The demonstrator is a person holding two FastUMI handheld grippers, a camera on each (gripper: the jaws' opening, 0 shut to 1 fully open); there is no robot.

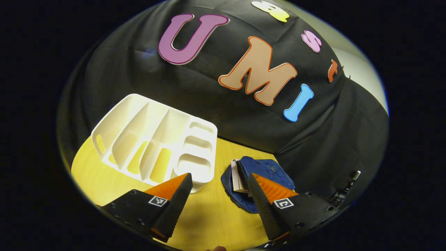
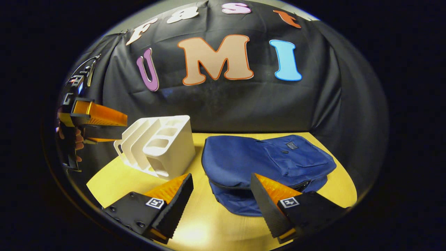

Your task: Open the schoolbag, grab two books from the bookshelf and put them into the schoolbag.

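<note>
On the yellow table (image 2: 209,223), the right gripper (image 2: 221,195) hangs wide apart and empty before the blue schoolbag (image 2: 264,164), books (image 1: 238,176) poking from its mouth, the left gripper (image 1: 219,193) equally spread nearby, beside the white bookshelf (image 2: 163,148), black cloth wall (image 2: 226,101) beyond.

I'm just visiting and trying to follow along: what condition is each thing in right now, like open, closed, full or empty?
Schoolbag: lying flat on the table, a gap showing along its zipper.
Books: tucked in the bag's opening, pages showing.
Bookshelf: empty slots, standing on the table.
Left gripper: jaws open, holding nothing.
Right gripper: jaws open, holding nothing.
</note>
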